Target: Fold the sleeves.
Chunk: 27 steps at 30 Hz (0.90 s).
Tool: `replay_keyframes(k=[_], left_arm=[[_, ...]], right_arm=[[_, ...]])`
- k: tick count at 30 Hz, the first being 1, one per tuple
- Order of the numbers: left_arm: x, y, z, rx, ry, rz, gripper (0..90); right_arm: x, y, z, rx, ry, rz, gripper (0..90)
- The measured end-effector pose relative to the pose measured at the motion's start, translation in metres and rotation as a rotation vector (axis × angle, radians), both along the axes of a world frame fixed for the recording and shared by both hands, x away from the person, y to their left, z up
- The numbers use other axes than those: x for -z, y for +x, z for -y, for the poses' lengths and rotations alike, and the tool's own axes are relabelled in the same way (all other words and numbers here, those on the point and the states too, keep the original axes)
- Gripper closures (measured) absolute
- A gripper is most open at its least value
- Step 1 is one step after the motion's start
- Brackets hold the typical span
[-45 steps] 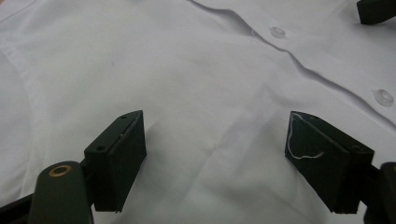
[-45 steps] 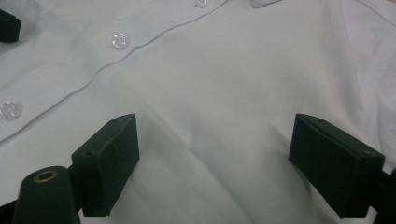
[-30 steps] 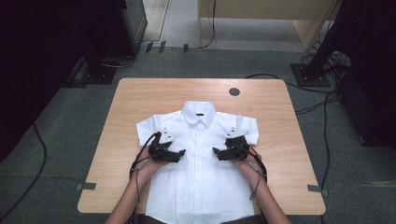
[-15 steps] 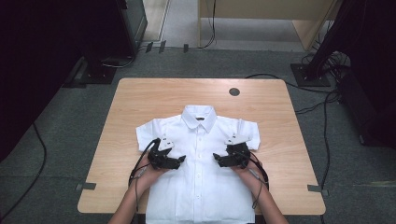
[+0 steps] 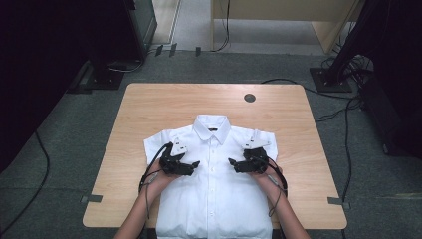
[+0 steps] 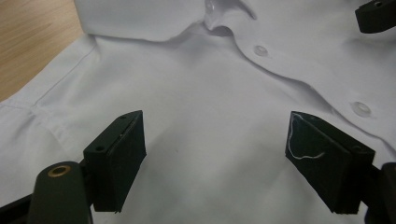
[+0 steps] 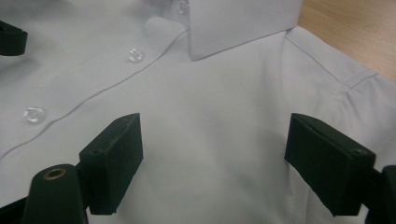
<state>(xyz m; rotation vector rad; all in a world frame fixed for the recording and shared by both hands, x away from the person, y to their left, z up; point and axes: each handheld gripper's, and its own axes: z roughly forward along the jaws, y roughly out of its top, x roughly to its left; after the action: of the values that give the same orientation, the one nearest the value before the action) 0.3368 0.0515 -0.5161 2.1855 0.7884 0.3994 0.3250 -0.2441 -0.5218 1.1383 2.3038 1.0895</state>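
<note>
A white short-sleeved button shirt (image 5: pixel 211 199) lies flat, front up, on the wooden table (image 5: pixel 149 109), collar (image 5: pixel 212 127) toward the far side. My left gripper (image 5: pixel 193 164) hovers over the chest left of the button row, pointing right, jaws wide apart. My right gripper (image 5: pixel 233 162) mirrors it on the other side; its jaws have just been closing a little, with nothing pinched. In the left gripper view the left gripper (image 6: pixel 215 158) is open over smooth cloth (image 6: pixel 201 107). In the right gripper view the right gripper (image 7: pixel 212 158) is open over the shirt (image 7: pixel 210 93) below the collar.
A round cable hole (image 5: pixel 250 98) sits near the table's far edge. Bare wood surrounds the shirt on three sides. Cables (image 5: pixel 343 129) trail on the grey floor at the right. Dark equipment (image 5: pixel 109 45) stands beyond the far left corner.
Both grippers have shifted only slightly over the shirt's chest. The shirt lies as before.
</note>
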Motion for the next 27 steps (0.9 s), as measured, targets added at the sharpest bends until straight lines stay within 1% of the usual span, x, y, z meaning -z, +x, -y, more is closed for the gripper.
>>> replay_keyframes(k=[5,6,7,11,16,20,22,23,27], left_arm=[[0.008,0.007,-0.003,-0.010,0.006,-0.018,20.0],[0.009,0.008,-0.003,-0.016,-0.008,-0.030,20.1],[0.009,0.009,-0.004,-0.017,-0.014,-0.033,20.1],[0.009,0.007,-0.005,-0.005,-0.005,-0.029,20.0],[0.009,-0.003,-0.005,-0.006,-0.003,-0.028,20.0],[0.009,-0.013,-0.006,-0.002,-0.003,-0.028,20.0],[0.009,-0.015,-0.007,-0.003,-0.004,-0.030,20.0],[0.010,-0.020,-0.007,0.000,-0.006,-0.028,20.0],[0.009,-0.022,-0.008,-0.001,-0.002,-0.029,20.0]], right_arm=[[0.007,0.008,-0.004,0.006,-0.027,-0.009,19.4],[0.008,0.008,-0.004,0.007,-0.020,-0.013,19.4],[0.008,0.009,-0.004,0.009,-0.019,-0.012,19.3],[0.008,0.007,-0.004,0.012,-0.019,-0.011,19.3],[0.008,-0.001,-0.004,0.010,-0.018,-0.011,19.2],[0.009,-0.013,-0.006,0.009,-0.018,-0.011,18.3],[0.009,-0.018,-0.007,0.000,-0.019,-0.011,17.7],[0.009,-0.021,-0.007,-0.011,-0.021,-0.014,16.3],[0.009,-0.022,-0.008,-0.028,-0.028,-0.017,12.4]])
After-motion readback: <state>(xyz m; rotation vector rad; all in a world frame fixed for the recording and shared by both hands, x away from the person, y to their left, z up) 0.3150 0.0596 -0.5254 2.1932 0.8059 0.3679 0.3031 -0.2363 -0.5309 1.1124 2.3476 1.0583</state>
